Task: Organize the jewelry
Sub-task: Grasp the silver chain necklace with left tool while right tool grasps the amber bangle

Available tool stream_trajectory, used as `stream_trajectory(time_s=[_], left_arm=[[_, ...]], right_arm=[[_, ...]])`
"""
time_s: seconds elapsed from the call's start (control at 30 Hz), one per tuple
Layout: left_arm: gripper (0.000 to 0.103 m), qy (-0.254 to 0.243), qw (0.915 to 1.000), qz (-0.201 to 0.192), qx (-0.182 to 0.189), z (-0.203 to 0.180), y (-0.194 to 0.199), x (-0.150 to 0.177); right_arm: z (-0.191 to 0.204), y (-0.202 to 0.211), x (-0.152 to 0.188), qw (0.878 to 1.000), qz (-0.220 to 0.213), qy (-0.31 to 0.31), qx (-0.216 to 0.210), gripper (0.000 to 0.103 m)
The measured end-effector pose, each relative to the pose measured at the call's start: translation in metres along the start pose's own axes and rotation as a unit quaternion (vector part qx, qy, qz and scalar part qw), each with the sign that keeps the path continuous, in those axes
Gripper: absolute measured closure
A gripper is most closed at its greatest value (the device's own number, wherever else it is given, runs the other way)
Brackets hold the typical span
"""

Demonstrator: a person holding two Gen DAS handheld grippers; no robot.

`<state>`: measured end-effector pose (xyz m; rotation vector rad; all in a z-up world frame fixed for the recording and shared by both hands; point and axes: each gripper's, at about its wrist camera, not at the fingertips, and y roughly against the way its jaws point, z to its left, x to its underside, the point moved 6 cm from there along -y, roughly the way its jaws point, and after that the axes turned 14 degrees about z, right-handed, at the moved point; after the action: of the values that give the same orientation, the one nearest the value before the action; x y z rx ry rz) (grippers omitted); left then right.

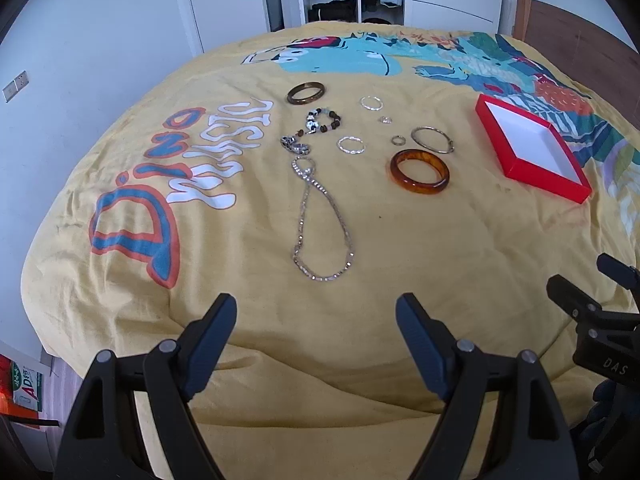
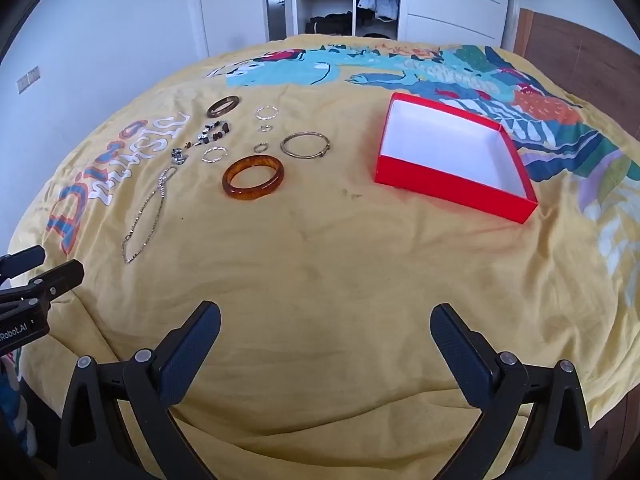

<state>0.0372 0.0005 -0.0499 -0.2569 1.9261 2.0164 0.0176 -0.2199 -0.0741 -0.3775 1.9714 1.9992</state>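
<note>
Nearest the lens, the left gripper point(image 1: 316, 316) is held released above the yellow bedspread point(image 1: 360, 280), nothing between its jaws. The right gripper point(image 2: 326, 326) is likewise spread wide and empty over the near edge of the bed.

Beyond them, the jewelry is laid out on the bedspread and can be counted. One silver chain necklace point(image 1: 322, 220) is stretched out in a long loop, nearest the left gripper. One amber bangle point(image 1: 419, 172) is seen just beside one thin metal bangle point(image 1: 433, 140). One dark brown bangle point(image 1: 305, 93) is placed farthest back. One beaded bracelet point(image 1: 322, 122) is set between that and the necklace, with a silver charm piece point(image 1: 295, 146) at the necklace's far end. Two twisted silver hoops point(image 1: 351, 145) point(image 1: 371, 103) are counted, and two small rings point(image 1: 396, 140) point(image 1: 385, 119).

One red box point(image 2: 452, 160) is found to the right of the jewelry, well apart from it, open; its white inside holds nothing.
</note>
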Motion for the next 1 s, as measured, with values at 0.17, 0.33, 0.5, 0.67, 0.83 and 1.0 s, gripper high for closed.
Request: stream_trajectory(time_s=[0.17, 0.33, 0.5, 0.67, 0.83, 1.0], left_arm=[[0.022, 0.000, 1.0000, 0.005, 0.005, 0.003, -0.007, -0.012], [0.022, 0.015, 0.9996, 0.014, 0.018, 0.008, -0.023, -0.042], [0.022, 0.023, 0.9991, 0.020, 0.029, 0.015, -0.045, -0.073], [0.022, 0.028, 0.9985, 0.036, 0.031, 0.013, -0.076, -0.098], [0.023, 0.032, 0.9975, 0.058, 0.024, 0.014, -0.108, -0.111], [0.023, 0.044, 0.9946, 0.093, 0.015, 0.020, -0.137, -0.104]], right_arm=[[0.005, -0.006, -0.015, 1.000, 0.004, 0.016, -0.005, 0.000], [0.007, -0.017, -0.045, 1.000, 0.011, 0.018, -0.022, 0.000], [0.014, -0.037, -0.083, 0.999, 0.019, 0.024, -0.040, 0.014], [0.024, -0.068, -0.116, 0.997, 0.038, 0.030, -0.063, 0.035], [0.031, -0.098, -0.138, 0.995, 0.056, 0.031, -0.076, 0.047], [0.036, -0.130, -0.152, 0.993, 0.077, 0.032, -0.083, 0.057]])
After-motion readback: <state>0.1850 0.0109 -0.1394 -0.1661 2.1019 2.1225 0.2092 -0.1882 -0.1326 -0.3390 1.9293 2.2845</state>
